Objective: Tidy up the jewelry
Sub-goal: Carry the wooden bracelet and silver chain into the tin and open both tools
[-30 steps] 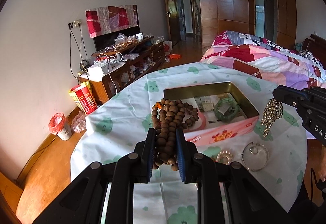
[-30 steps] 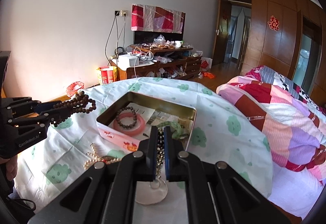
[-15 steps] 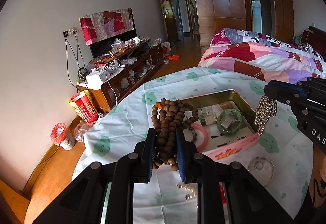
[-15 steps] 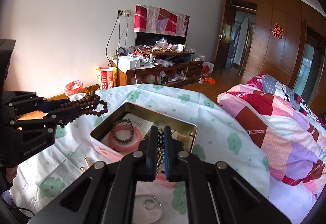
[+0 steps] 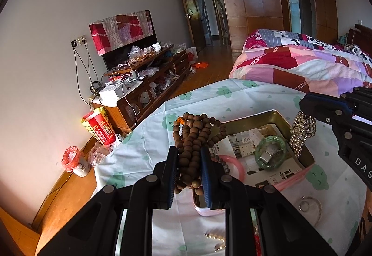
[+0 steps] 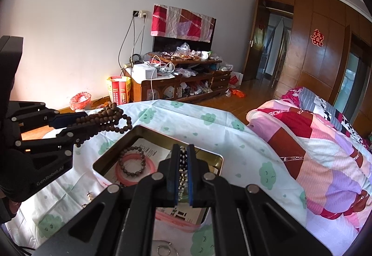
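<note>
A: Wooden beads (image 5: 191, 146) are clamped in the left fingers (image 5: 188, 171), a metal chain (image 6: 182, 171) in the right (image 6: 182, 178), both above the tin (image 5: 277, 116).

B: Bangles (image 5: 269, 154) are already stowed inside; pieces on the table (image 5: 144, 149) are left.

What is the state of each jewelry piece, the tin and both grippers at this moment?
Left gripper: shut on the wooden bead string.
Wooden bead string: bunched, held in the air.
Right gripper: shut on the metal bead chain.
Metal bead chain: dangling over the tin.
Tin: open, no lid.
Green bangle: lying in the tin.
Pink bangle: lying in the tin.
</note>
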